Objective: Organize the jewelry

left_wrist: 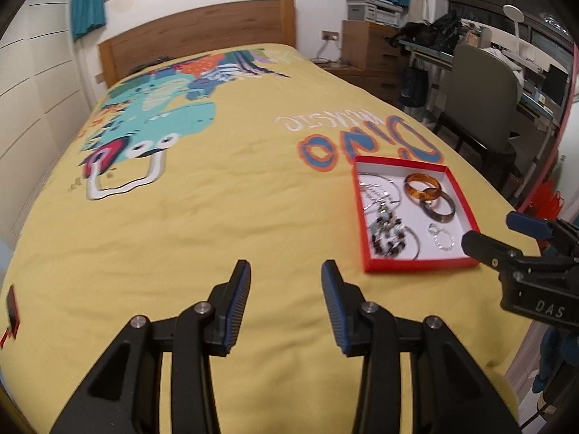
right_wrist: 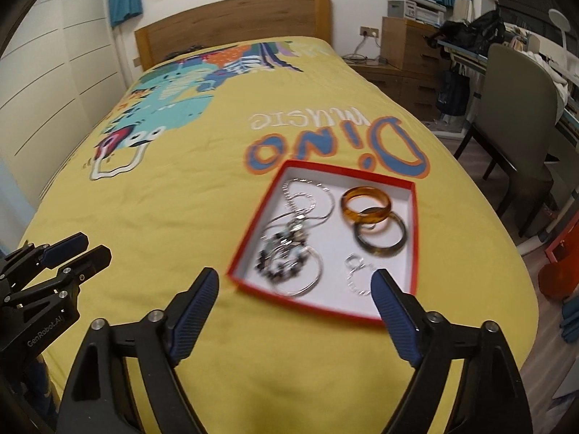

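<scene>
A red box (left_wrist: 419,264) (right_wrist: 311,310) with a white inside lies on the yellow bedspread. It holds an amber bangle (left_wrist: 422,185) (right_wrist: 366,204), a dark bangle (left_wrist: 438,205) (right_wrist: 380,235), silver chains (left_wrist: 380,190) (right_wrist: 307,195), a beaded piece (left_wrist: 389,233) (right_wrist: 286,256) and small clear rings (left_wrist: 442,238) (right_wrist: 356,267). My left gripper (left_wrist: 286,275) is open and empty, over the bedspread left of the box; it also shows in the right wrist view (right_wrist: 85,247). My right gripper (right_wrist: 295,282) is open and empty, just before the box's near edge; the left wrist view shows it (left_wrist: 492,229) at the box's right corner.
The bed (left_wrist: 181,217) has a wooden headboard (left_wrist: 202,32) against the wall. A grey chair (right_wrist: 517,108), a desk with clutter (left_wrist: 506,58) and wooden drawers (right_wrist: 405,50) stand to the right of the bed. A red object (left_wrist: 11,311) lies at the bed's left edge.
</scene>
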